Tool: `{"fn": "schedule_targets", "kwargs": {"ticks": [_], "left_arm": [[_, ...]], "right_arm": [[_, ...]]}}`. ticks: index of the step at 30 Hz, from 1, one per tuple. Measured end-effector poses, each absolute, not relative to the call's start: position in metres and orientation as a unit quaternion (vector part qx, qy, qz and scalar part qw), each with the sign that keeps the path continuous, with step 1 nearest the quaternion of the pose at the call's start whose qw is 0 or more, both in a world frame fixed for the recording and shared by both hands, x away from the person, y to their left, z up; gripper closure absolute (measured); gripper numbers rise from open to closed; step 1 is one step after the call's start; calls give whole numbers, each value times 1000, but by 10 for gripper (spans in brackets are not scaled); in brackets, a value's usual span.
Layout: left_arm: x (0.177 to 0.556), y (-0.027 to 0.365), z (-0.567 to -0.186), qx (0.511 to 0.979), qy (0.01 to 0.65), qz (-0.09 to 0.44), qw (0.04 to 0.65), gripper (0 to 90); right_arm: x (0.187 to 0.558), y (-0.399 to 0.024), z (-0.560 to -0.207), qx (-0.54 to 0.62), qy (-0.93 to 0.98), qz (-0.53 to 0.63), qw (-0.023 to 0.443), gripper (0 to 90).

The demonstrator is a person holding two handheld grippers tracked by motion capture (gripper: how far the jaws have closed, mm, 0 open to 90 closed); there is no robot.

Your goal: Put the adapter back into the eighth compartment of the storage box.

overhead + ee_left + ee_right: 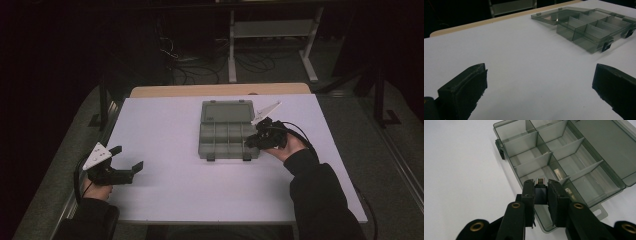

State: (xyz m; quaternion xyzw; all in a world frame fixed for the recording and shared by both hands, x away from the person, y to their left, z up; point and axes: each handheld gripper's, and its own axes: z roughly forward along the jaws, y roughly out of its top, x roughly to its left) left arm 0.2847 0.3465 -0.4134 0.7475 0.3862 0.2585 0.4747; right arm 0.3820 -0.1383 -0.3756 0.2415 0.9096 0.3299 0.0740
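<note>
One small black adapter with a metal plug tip sits clamped between the right gripper fingers, lower middle of the frame, above the open organizer box — looks light, rigid, a bit slick, so pinch its flat sides. Left gripper fingers are spread apart over bare worktop.

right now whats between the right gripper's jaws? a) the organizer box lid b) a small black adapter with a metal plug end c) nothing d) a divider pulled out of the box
b: in the right gripper view the right gripper is clamped on a small black adapter whose metal plug end pokes out above the jaws, held over the open compartment box.
</note>
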Motion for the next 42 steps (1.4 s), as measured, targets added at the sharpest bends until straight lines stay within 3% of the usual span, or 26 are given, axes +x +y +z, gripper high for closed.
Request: {"fn": "schedule_targets", "kwargs": {"ticks": [31, 34, 37, 42], "left_arm": [[285, 346, -414, 751, 383, 257, 473, 0], [285, 346, -414, 751, 383, 258, 473, 0], [285, 346, -414, 751, 383, 258, 472, 0], [285, 346, -414, 751, 383, 258, 473, 0]], "right_arm": [[405, -139, -407, 272, 919, 278, 62, 743], [405, -138, -407, 275, 918, 281, 61, 653], [405, -138, -407, 275, 917, 282, 61, 650], [405, -138, -406, 284, 913, 281, 75, 487]]}}
